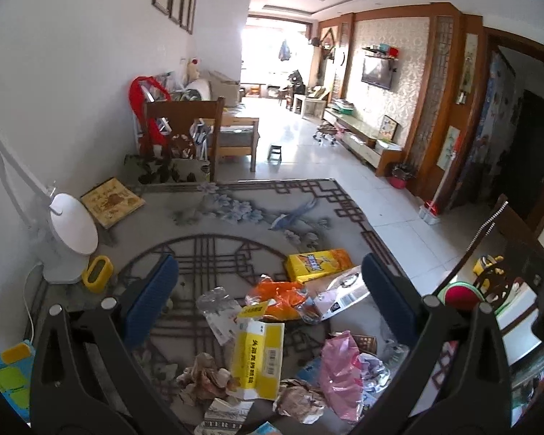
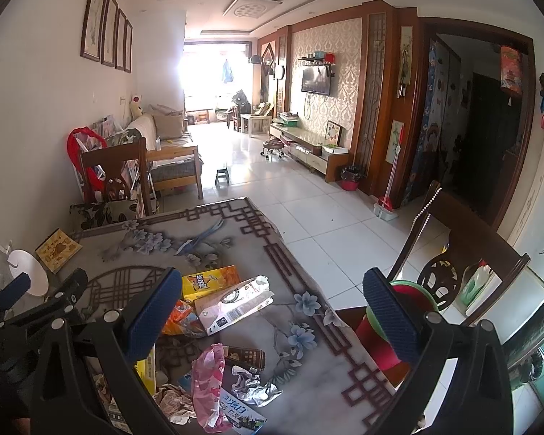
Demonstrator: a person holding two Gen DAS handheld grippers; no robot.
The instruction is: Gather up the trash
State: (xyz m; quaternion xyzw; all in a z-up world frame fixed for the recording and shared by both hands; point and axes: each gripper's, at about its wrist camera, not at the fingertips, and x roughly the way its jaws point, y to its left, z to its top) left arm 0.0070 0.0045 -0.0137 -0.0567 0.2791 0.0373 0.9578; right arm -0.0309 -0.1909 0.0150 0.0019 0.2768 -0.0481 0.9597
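Both units hover over the bench (image 1: 235, 203), nothing gripped. Left hand-held gripper (image 1: 268, 282): blue pads wide apart, empty. Right hand-held gripper (image 2: 272, 301): pads also wide apart, empty, with its right pad out past the bench edge, over a chair holding a red and green container (image 2: 377, 330).

Trash is piled at the near centre of the bench:
- yellow carton (image 1: 259, 359), flattened, lying between the left pads
- orange wrapper (image 1: 279, 295) just behind it
- yellow-orange box (image 1: 317, 262) further back
- white bag with barcode (image 2: 232, 306), touching the orange wrapper
- pink plastic bag (image 2: 208, 373), crumpled, beside a dark brown pack (image 2: 246, 357)
- crumpled brown paper (image 1: 206, 380) at the near edge

Left side of the bench: white desk lamp (image 1: 72, 228), small yellow clock (image 1: 97, 272), yellow book (image 1: 112, 201), all well apart from the pile.
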